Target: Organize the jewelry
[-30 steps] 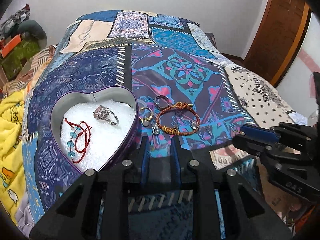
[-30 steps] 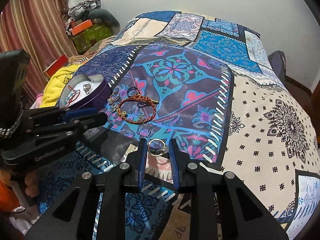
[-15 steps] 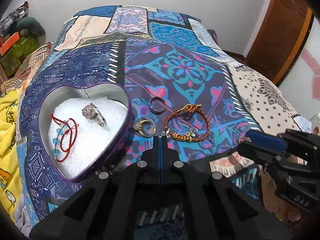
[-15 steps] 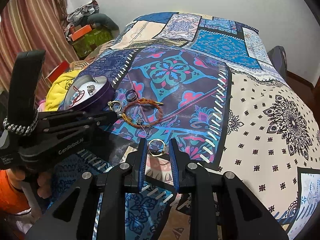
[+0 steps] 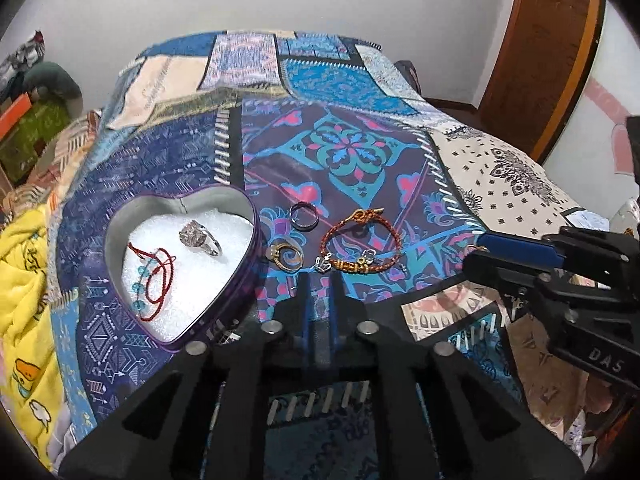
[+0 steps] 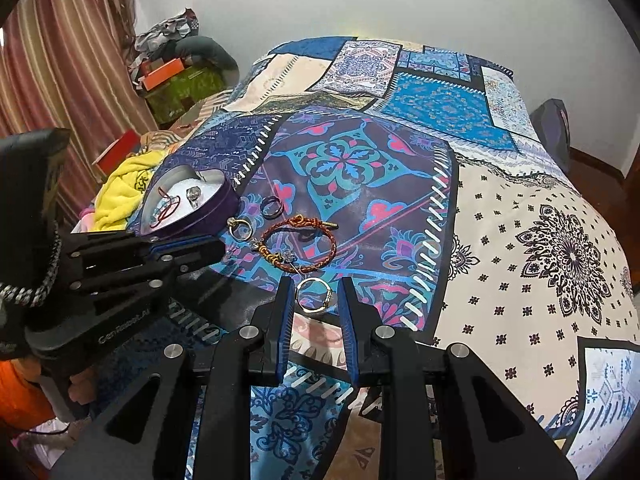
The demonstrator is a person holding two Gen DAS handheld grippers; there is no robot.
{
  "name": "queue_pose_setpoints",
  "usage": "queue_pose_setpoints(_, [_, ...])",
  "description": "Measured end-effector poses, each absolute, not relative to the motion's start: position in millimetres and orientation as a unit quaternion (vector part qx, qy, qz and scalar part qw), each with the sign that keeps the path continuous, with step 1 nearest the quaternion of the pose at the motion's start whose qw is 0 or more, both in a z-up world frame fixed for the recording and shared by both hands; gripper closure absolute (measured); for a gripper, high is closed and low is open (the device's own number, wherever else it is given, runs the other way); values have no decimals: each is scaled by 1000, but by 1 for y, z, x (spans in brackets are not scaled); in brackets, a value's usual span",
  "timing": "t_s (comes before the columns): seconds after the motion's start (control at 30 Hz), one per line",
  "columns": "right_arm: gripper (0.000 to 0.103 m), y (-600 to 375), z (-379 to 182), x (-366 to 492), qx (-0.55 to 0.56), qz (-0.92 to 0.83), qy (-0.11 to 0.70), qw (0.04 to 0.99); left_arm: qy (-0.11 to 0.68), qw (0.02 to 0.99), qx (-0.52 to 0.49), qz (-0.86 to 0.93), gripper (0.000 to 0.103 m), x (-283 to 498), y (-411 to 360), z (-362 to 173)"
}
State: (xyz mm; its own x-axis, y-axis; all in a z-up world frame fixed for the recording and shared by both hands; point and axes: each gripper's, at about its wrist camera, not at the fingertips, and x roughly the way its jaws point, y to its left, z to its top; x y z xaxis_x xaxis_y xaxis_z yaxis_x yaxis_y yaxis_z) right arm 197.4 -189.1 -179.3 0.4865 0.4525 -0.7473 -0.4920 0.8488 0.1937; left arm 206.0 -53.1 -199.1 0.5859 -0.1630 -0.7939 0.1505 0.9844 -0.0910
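A purple heart-shaped tin (image 5: 236, 300) (image 6: 224, 204) with white lining holds a silver ring (image 5: 198, 237) and a red cord bracelet with blue beads (image 5: 154, 276). On the bedspread to its right lie a gold ring (image 5: 288, 257), a dark ring (image 5: 304, 217) and an orange braided bracelet (image 5: 362, 246) (image 6: 300, 246). My left gripper (image 5: 319, 280) is slightly open and empty, just short of the gold ring. My right gripper (image 6: 314, 300) is open, its fingers either side of a gold ring (image 6: 314, 295) that lies on the bed.
The patchwork bedspread (image 5: 340, 152) covers the whole bed. A yellow blanket (image 5: 20, 260) lies at the left edge. Boxes and clutter (image 6: 176, 76) sit by the striped curtain. A wooden door (image 5: 552, 48) stands at the right.
My left gripper shut half a second ago and has opened a little since, drawing back from the jewelry. The right gripper has stayed around its gold ring.
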Motion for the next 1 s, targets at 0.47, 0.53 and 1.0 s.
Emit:
queue_pose_setpoints(0.47, [83,-190,-187,203,-20,279,431,858,474,875,-15,-101,81,230,-57,-219])
queue_pose_setpoints(0.53, [83,-192,-188,204,-18,279,431,858,475,874,-13,-104,81,235,-59,-219])
queue_pose_setpoints(1.0, [83,-198,-191,205,-8,277,436,857,468,878,-2,-100,98,249,-69,-223])
